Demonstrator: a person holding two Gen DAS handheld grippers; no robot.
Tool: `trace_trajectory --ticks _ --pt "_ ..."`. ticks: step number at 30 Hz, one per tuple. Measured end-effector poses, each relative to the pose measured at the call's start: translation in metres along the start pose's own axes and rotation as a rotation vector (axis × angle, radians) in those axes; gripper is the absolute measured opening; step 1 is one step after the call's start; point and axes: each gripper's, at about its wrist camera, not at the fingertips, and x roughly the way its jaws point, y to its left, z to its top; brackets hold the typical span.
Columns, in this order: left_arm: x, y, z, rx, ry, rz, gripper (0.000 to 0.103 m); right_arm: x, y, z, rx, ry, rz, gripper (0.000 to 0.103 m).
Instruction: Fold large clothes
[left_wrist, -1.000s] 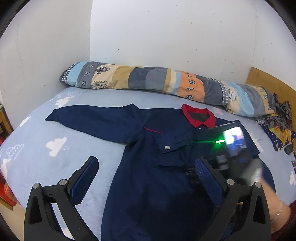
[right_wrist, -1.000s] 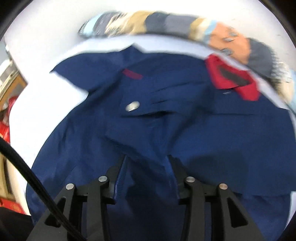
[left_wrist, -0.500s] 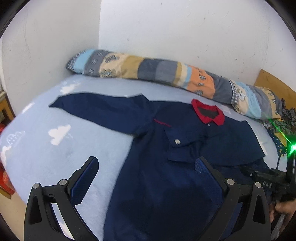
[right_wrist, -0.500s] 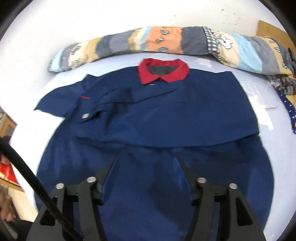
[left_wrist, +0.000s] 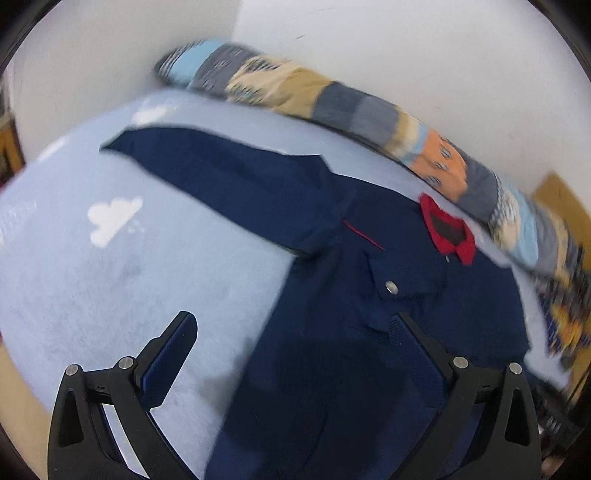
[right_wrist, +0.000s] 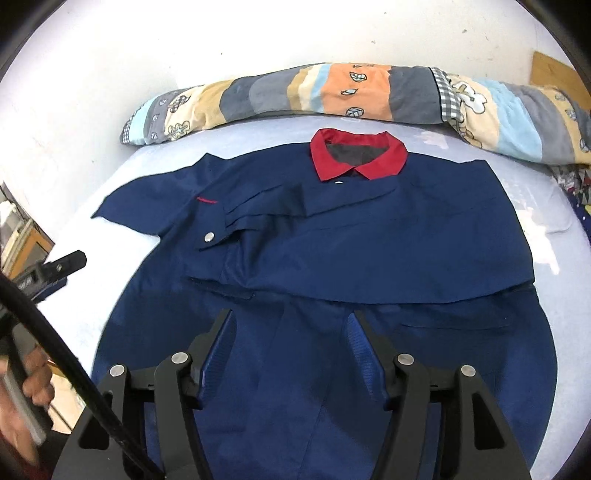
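Note:
A navy jacket with a red collar lies flat on the light blue bed. Its right sleeve is folded across the chest; its left sleeve stretches out flat toward the bed's left side. It also shows in the left wrist view. My left gripper is open and empty above the jacket's left edge. My right gripper is open and empty above the jacket's lower front. The left gripper's tip shows at the left of the right wrist view.
A long patchwork pillow lies along the white wall behind the collar. Patterned cloth lies at the bed's right side by a wooden headboard. The bed's left edge drops to furniture.
The right gripper let go of the folded sleeve, opened and pulled back from the jacket. The left gripper swung left and closer to the outstretched sleeve.

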Motion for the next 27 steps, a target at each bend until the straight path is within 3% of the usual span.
trace_trajectory --ticks 5,10,12,17,19,21,27 --pt "0.012 0.068 0.048 -0.149 0.017 0.021 0.103 -0.011 -0.005 0.003 0.064 -0.004 0.09 0.067" --pt "0.033 0.162 0.096 -0.363 0.049 -0.007 0.103 -0.014 0.0 0.002 0.043 -0.01 0.084 0.067" --pt "0.04 0.199 0.111 -0.454 0.042 -0.049 0.103 -0.014 0.0 0.002 0.048 -0.009 0.09 0.067" --pt "0.059 0.285 0.144 -0.674 -0.033 -0.06 0.103 -0.01 0.002 0.002 0.046 0.0 0.105 0.067" --pt "0.073 0.308 0.156 -0.732 -0.055 -0.1 0.101 -0.006 0.006 0.003 0.031 0.006 0.099 0.067" --pt "0.092 0.324 0.171 -0.766 -0.058 -0.139 0.089 0.002 0.01 0.005 0.01 0.014 0.077 0.067" --pt "0.146 0.351 0.205 -0.804 -0.074 -0.194 0.085 0.025 0.015 0.009 -0.008 0.031 0.046 0.067"
